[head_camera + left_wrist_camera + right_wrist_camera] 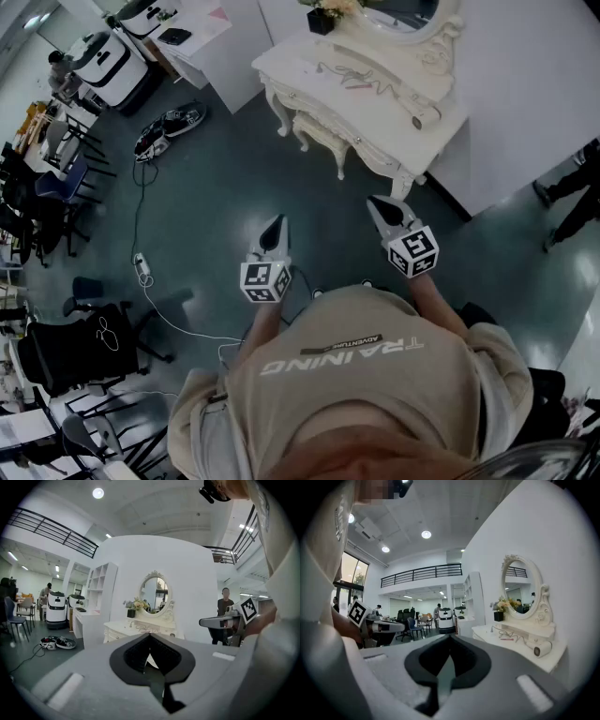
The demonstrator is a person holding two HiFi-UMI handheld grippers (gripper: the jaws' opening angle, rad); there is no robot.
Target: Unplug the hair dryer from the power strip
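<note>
The white hair dryer (425,118) lies on the right end of the ornate white dressing table (309,66), with its cord (352,80) looped over the tabletop. In the right gripper view the hair dryer (541,648) rests below the oval mirror (522,585). I cannot make out a power strip on the table. My left gripper (274,231) and right gripper (387,213) are held side by side above the floor, short of the table, both shut and empty. Their jaws meet in the left gripper view (150,637) and in the right gripper view (449,638).
A white power strip (142,268) with a long white cord lies on the floor at left. Office chairs (56,178) and white robot carts (108,61) stand far left. A stool (323,131) sits under the table. A person (225,605) stands by the wall at right.
</note>
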